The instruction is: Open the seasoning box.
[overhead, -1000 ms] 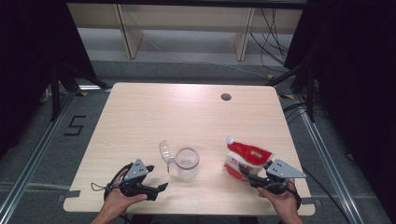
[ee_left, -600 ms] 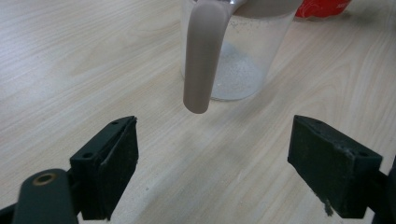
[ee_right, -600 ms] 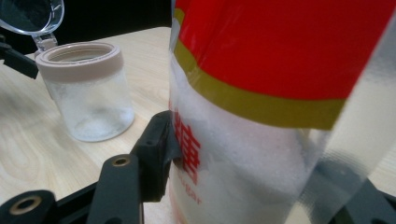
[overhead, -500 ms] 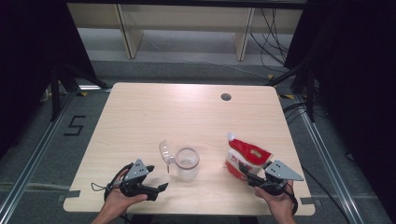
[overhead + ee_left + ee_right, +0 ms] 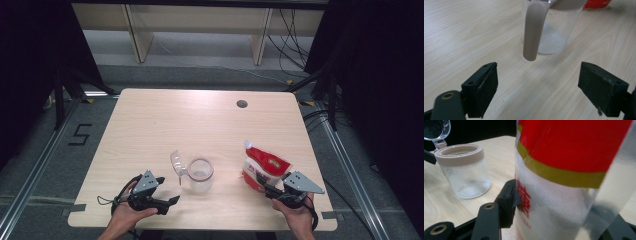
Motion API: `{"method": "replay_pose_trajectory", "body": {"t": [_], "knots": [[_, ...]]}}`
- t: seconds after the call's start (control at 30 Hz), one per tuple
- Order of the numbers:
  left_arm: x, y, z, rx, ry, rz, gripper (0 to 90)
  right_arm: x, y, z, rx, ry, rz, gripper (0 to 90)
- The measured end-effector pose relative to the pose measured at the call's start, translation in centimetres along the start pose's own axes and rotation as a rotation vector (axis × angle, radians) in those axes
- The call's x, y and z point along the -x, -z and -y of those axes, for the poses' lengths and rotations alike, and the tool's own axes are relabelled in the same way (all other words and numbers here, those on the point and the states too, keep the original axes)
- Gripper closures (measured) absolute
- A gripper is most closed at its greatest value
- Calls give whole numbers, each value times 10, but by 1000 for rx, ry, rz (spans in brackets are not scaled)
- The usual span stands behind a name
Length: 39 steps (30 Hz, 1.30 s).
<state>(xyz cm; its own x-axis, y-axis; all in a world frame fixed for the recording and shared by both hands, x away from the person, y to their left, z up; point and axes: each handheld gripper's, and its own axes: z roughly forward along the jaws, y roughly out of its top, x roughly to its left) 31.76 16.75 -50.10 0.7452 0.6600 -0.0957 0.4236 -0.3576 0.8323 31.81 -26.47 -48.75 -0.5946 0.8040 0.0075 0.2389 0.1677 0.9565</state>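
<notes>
Right gripper [image 5: 266, 186] clamping pouch [image 5: 262, 167], upright, spout [image 5: 247, 144] up

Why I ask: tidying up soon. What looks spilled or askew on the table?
Nothing looks spilled. The clear jar stands upright with its lid flipped open. The red-and-white pouch stands between the right gripper jaws.

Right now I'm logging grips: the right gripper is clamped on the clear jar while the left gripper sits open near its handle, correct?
Not quite. In the right gripper view, the right gripper clamps the red-and-white pouch, not the clear jar. The left gripper does sit open near the jar's handle.
</notes>
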Motion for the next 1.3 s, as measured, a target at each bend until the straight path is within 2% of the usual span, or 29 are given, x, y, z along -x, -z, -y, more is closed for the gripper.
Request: {"method": "replay_pose_trajectory", "body": {"t": [0.07, 0.13, 0.2, 0.3, 0.33, 0.37, 0.47, 0.5, 0.53, 0.6, 0.67, 0.7, 0.73, 0.8, 0.83, 0.87, 0.9, 0.93, 0.97, 1.0, 1.03, 1.07, 1.1, 1.13, 1.17, 1.23, 1.27, 1.3], "knots": [[1, 1, 0, -7, 8, -4, 158, 0, 0, 1, 2, -20, -16, 471], [0, 1, -1, -14, 4, -1, 158, 2, 2, 1, -2, -5, -16, 460], [-1, 2, -1, -15, -6, -1, 158, 2, 1, 2, 10, -19, -21, 434], [0, 1, -1, -13, 7, -2, 158, 4, 2, 2, 2, -18, -30, 407], [0, 1, -1, -14, 5, -2, 158, 5, 3, 2, 4, -2, -18, 396], [0, 1, -1, -13, 6, -1, 159, 5, 2, 3, 10, -20, -24, 389], [0, 1, -1, -16, 3, 1, 158, 5, -1, 4, 40, -5, -40, 369], [0, 1, -1, -15, 3, -1, 158, 5, -1, 4, 25, -3, -56, 364], [0, 2, -1, -16, 3, 2, 158, 3, -2, 5, 30, -14, -52, 358], [0, 1, 0, -14, 6, 2, 158, 4, -5, 5, 53, 2, -75, 342], [0, 0, 0, -10, 11, 2, 158, 4, -6, 5, 56, -6, -79, 338], [-1, 1, 0, -32, -6, -12, 158, 2, -8, 6, 66, -3, -72, 335], [0, 0, 0, -20, 6, -4, 158, 2, -7, 6, 36, 8, -78, 330], [0, 0, 0, -5, 3, 8, 158, 3, -9, 7, 51, 32, -81, 324], [0, 0, 0, -4, 1, 8, 158, 2, -10, 7, 40, 16, -80, 323], [1, 0, 0, -12, 15, 6, 158, 6, -14, 8, 73, 34, -99, 322], [1, 0, 0, -12, 15, 6, 158, 6, -14, 8, 73, 34, -99, 322], [-1, 1, 0, -17, -1, 5, 158, 7, -16, 9, 94, 55, -100, 318], [-1, 0, 0, -10, -8, 6, 158, 7, -14, 8, 68, 74, -90, 315], [-1, 0, 0, -11, -4, 6, 158, 6, -15, 10, 74, 53, -93, 317], [-1, 0, 0, -16, -4, 6, 158, 6, -15, 10, 74, 53, -93, 317], [1, 0, 0, -10, 20, 2, 158, 8, -16, 10, 64, 56, -117, 317], [0, 0, 0, -17, 4, 3, 158, 10, -18, 12, 84, 59, -114, 313], [0, -1, 0, -10, -6, 7, 158, 9, -15, 11, 43, 35, -98, 306], [0, -1, 0, -12, -2, 1, 158, 10, -18, 12, 77, 53, -89, 306], [-1, 0, 0, -27, -16, -4, 158, 11, -18, 11, 71, 59, -95, 306], [-1, 0, 0, -29, -9, -4, 158, 12, -18, 11, 70, 57, -112, 307], [0, -1, 0, -18, 6, 2, 158, 12, -18, 12, 77, 68, -105, 308]]}}
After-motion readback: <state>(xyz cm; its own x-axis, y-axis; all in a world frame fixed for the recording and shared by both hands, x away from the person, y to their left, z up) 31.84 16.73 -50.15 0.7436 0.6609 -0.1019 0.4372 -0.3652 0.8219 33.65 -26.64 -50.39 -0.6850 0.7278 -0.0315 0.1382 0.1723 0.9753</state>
